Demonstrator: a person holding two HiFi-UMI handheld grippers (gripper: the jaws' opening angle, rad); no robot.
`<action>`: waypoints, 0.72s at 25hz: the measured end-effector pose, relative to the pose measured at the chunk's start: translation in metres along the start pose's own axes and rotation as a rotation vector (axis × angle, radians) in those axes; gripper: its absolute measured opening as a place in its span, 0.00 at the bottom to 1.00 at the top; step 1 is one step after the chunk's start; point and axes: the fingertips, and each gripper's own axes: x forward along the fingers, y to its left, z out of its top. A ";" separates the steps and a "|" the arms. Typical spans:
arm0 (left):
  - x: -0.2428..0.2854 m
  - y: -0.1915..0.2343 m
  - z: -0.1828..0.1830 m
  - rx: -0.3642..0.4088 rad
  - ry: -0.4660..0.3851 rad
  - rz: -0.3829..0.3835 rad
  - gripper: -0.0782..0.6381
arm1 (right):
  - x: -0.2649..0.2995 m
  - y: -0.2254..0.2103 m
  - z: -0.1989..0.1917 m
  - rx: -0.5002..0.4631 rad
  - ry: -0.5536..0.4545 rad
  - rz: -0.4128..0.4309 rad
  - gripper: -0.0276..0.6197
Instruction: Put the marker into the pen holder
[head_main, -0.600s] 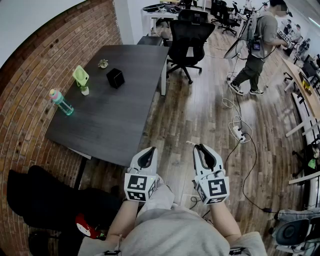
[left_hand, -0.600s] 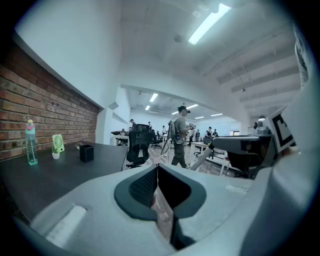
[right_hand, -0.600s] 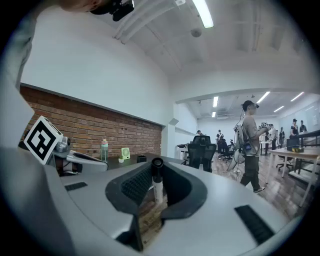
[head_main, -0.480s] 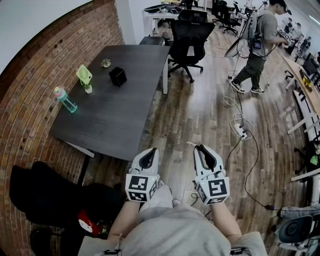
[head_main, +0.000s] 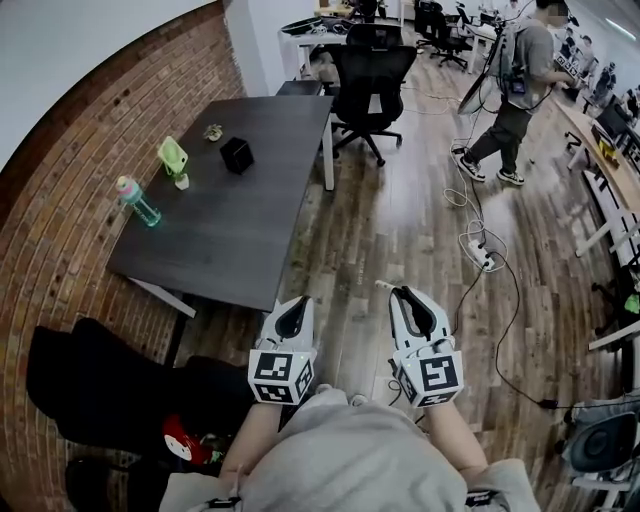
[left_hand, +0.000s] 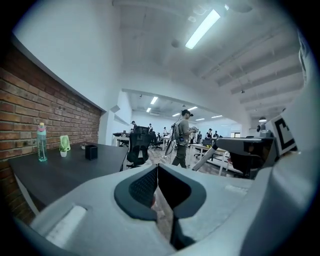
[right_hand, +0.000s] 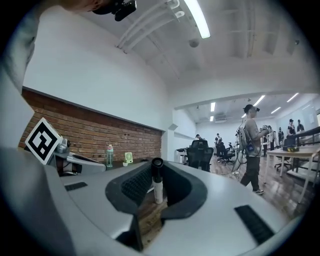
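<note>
The pen holder (head_main: 237, 155) is a small black cube on the far part of the dark table (head_main: 250, 230); the left gripper view shows the pen holder (left_hand: 91, 151) well ahead. My right gripper (head_main: 402, 296) is held over the wooden floor, short of the table, shut on a marker (right_hand: 158, 182) with a white barrel and black cap. The marker's white end (head_main: 381, 286) pokes out to the left of the jaws. My left gripper (head_main: 293, 308) is beside it, shut with nothing between its pads (left_hand: 145, 187).
On the table's left side stand a green bottle (head_main: 137, 202) and a light-green stand (head_main: 174, 160). A black office chair (head_main: 372, 75) is at the table's far end. A power strip with cables (head_main: 480, 255) lies on the floor at right. A person (head_main: 515, 90) walks beyond. A black bag (head_main: 100, 385) lies at lower left.
The table has slid a little rightward and nearer in the head view as I move. Both grippers keep the same pose, and the marker stays in the right one.
</note>
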 end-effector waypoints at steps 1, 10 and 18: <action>-0.001 -0.002 -0.002 0.000 0.001 -0.001 0.13 | -0.002 0.001 -0.001 0.000 0.001 0.004 0.15; -0.004 -0.019 -0.004 0.001 -0.003 0.003 0.13 | -0.010 -0.004 -0.002 0.003 -0.003 0.039 0.15; -0.001 -0.030 -0.007 -0.006 -0.001 0.008 0.13 | -0.011 -0.008 -0.004 0.005 -0.001 0.063 0.15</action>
